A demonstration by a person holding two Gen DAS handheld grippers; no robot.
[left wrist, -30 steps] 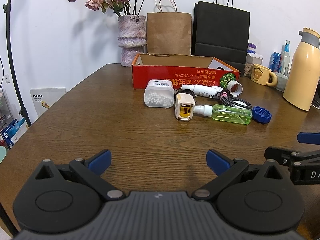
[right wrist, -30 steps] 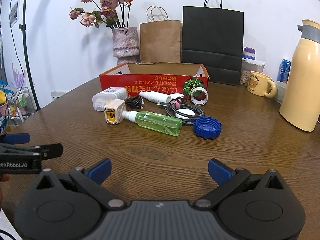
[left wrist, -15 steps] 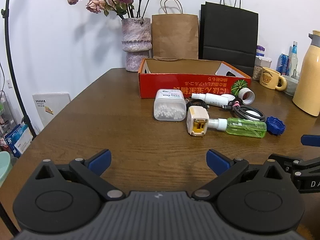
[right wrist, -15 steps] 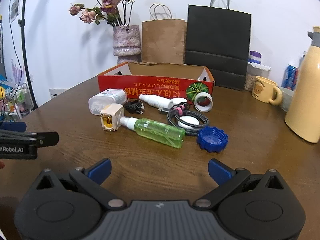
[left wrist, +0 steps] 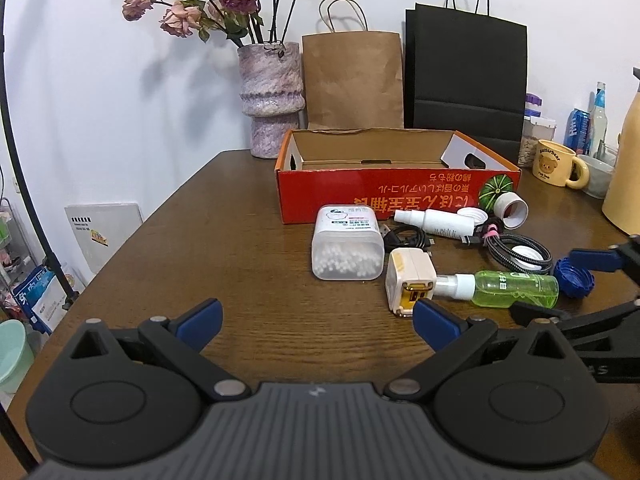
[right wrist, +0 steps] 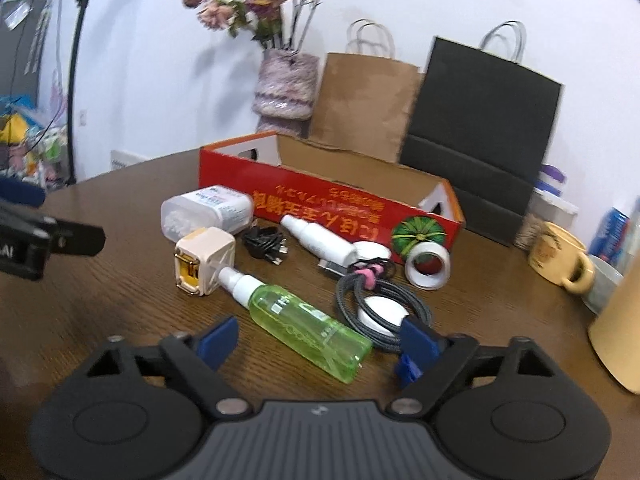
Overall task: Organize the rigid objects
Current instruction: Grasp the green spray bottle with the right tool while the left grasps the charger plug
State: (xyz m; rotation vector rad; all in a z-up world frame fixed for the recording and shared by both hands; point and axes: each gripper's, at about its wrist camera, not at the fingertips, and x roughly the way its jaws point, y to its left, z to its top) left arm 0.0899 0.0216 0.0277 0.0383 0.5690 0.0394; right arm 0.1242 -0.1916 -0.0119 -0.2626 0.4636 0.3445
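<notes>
A red cardboard box [left wrist: 360, 196] stands open on the wooden table, also in the right wrist view [right wrist: 320, 204]. In front of it lie a cotton-swab container [left wrist: 346, 244], a cream charger [left wrist: 410, 280], a green spray bottle [right wrist: 304, 324], a white spray bottle [right wrist: 318, 240], a coiled cable [right wrist: 384, 308], a tape roll [right wrist: 428, 264] and a blue cap [left wrist: 574, 278]. My left gripper [left wrist: 316, 320] is open, short of the swab container. My right gripper [right wrist: 320, 340] is open, its fingers either side of the green bottle's base end.
A vase of dried roses [left wrist: 270, 100], a brown paper bag [left wrist: 352, 80] and a black bag [left wrist: 466, 80] stand behind the box. A yellow mug [left wrist: 556, 164] and a cream thermos [right wrist: 620, 320] are at the right. The table's left edge [left wrist: 132, 236] drops to the floor.
Both grippers have moved forward toward the objects. The right one has closed in on the green bottle, and now covers most of the blue cap in its view.
</notes>
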